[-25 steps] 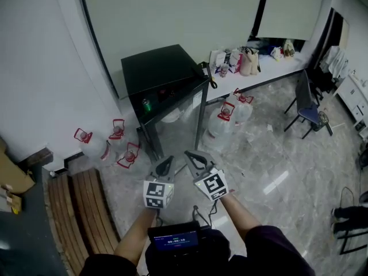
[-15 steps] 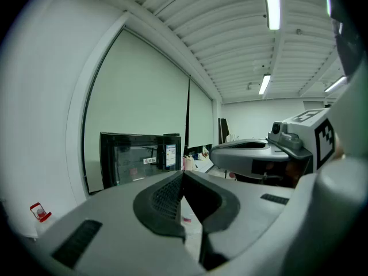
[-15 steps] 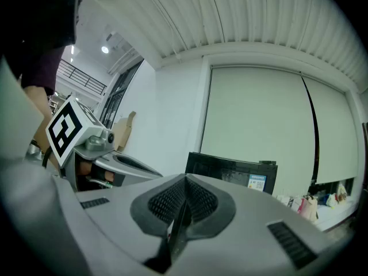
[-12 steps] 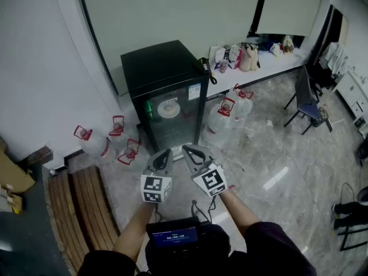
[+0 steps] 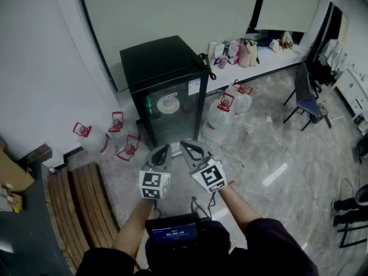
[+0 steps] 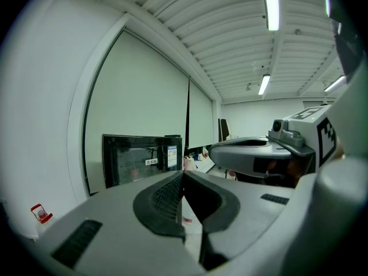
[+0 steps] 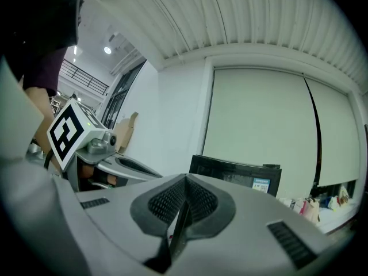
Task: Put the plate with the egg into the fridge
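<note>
We see a black fridge [image 5: 161,68], the plate [image 5: 168,104] in it white. The left gripper [image 5: 163,150] and right gripper [image 5: 185,146] are grey, each with black-and-white square markers. The floor [image 5: 270,148] is veined grey marble; the water jugs [image 5: 217,122] have red handles.

Grey marble floor [image 5: 270,154], white walls [image 5: 40,68], pale drawn blinds [image 5: 172,10]. Wooden bench [image 5: 75,211] at left, dark chair [image 5: 307,107] at right. Lit by tube lights [image 6: 269,4] overhead.
</note>
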`<state>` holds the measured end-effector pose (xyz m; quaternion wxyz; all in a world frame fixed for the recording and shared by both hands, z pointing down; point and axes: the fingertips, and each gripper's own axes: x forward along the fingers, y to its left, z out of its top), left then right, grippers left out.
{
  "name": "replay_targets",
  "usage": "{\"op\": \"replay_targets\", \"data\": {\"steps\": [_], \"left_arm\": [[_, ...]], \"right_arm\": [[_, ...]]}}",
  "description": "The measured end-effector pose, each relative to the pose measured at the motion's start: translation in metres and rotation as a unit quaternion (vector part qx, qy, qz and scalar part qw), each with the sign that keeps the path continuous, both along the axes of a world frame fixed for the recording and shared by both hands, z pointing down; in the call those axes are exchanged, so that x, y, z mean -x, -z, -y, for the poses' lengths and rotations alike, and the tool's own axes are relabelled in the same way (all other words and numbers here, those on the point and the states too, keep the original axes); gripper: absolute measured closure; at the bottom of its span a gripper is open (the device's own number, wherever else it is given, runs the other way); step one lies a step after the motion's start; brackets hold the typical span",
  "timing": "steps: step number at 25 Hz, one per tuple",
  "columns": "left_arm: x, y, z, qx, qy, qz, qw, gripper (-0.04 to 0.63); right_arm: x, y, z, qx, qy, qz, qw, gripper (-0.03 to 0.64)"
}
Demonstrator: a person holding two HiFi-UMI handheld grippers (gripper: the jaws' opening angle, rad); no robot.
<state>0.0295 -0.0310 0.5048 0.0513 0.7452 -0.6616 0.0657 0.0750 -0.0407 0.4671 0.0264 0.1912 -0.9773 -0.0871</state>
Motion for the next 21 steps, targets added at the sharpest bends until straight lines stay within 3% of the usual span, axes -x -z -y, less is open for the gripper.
{"op": "replay_targets", "data": {"steps": [14, 21], "left_arm": [[0.005, -0.003, -0.006, 0.003, 0.004, -0.004, 1.0, 0.586], [0.025, 0.008, -0.019, -0.01, 0.005, 0.002, 0.9999, 0.586]], "right_arm": [[0.006, 0.0, -0.011, 0.013, 0.003, -0.01, 1.0, 0.611], [0.025, -0.001, -0.023, 0.009, -0.001, 0.0, 1.0, 0.611]]}}
